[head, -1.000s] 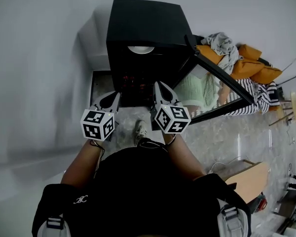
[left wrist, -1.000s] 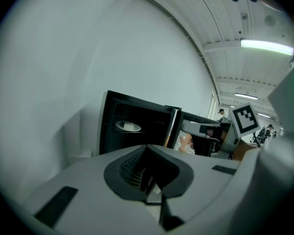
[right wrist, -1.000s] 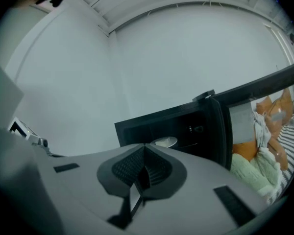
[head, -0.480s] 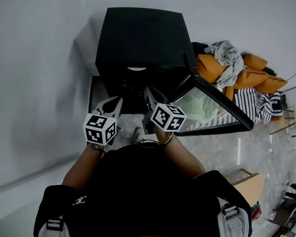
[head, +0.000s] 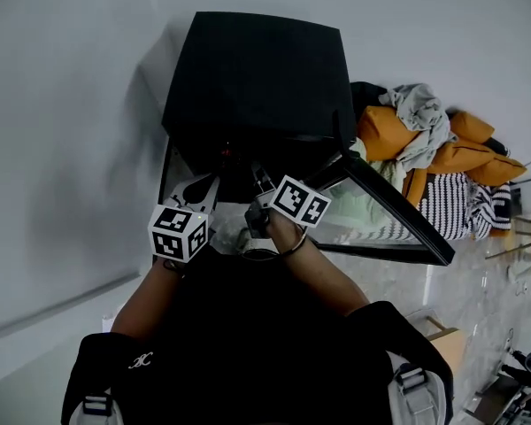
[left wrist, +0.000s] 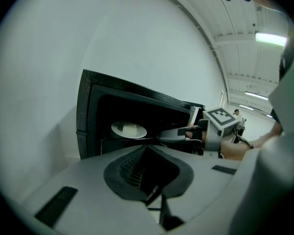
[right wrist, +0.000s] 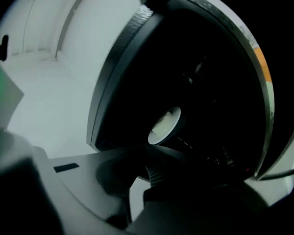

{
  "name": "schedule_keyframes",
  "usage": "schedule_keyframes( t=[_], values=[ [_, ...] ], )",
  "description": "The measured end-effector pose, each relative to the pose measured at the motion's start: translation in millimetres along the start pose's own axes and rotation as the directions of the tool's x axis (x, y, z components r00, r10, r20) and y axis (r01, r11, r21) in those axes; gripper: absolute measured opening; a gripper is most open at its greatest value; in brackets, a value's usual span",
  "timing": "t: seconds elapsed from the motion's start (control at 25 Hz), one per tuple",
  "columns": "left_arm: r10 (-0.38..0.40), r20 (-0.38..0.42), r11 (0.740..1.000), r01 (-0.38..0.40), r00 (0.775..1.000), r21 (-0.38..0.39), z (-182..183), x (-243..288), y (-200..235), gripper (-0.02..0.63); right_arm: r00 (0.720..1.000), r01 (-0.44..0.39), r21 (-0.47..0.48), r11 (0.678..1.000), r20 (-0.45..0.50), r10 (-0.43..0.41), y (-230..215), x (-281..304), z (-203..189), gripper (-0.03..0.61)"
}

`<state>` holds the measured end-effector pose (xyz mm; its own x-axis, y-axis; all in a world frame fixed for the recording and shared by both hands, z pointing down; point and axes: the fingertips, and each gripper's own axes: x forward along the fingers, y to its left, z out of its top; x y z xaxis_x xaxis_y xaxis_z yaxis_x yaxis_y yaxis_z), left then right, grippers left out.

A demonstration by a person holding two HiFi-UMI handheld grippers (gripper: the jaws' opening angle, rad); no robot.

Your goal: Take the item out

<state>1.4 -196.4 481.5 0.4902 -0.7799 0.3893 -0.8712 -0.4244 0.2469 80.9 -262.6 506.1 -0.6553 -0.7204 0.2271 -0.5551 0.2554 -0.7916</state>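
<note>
Plate [left wrist: 129, 129] inside oven [head: 257, 78]: probably stiff, fragile, slick; take by rim. Left hand-held gripper [left wrist: 146, 166], right hand-held gripper [right wrist: 148, 166]: jaws together, empty.

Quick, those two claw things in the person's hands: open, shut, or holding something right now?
Left gripper: closed, holding nothing.
Right gripper: closed as far as the dim view shows, empty, short of the round white plate.

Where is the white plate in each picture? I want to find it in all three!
Head view: not in it; the top of the black oven hides the inside.
Left gripper view: the white plate sits left of the middle, inside the oven's dark opening.
Right gripper view: the plate is near the middle, seen at a tilt, in the dark inside.
Shared landmark: the black oven, which shows in all three views.
</note>
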Motion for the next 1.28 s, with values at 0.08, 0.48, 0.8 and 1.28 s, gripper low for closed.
schedule_keyframes(
  t=[0.08, 0.48, 0.8, 1.28],
  values=[
    [0.010, -0.002, 1.000, -0.010, 1.000, -0.004, -2, 1, 5, 0.006, 1.000, -0.008, 0.109, 0.994, 0.001, 0.008, -6, 9, 1, 0.008],
    [-0.015, -0.029, 1.000, 0.015, 0.999, 0.012, -1, 0, 25, 0.006, 0.995, -0.011, 0.414, 0.910, 0.094, -0.031, -24, 39, 0, 0.009],
    [-0.067, -0.057, 0.997, 0.070, 0.996, 0.042, 2, -7, 45, 0.006, 0.967, -0.029, 0.580, 0.814, 0.222, -0.124, -52, 49, -1, 0.054],
    [-0.103, -0.060, 0.994, 0.106, 0.993, 0.040, 1, -12, 63, 0.006, 0.961, -0.004, 0.582, 0.813, 0.226, -0.157, -50, 70, 3, 0.055]
  ],
)
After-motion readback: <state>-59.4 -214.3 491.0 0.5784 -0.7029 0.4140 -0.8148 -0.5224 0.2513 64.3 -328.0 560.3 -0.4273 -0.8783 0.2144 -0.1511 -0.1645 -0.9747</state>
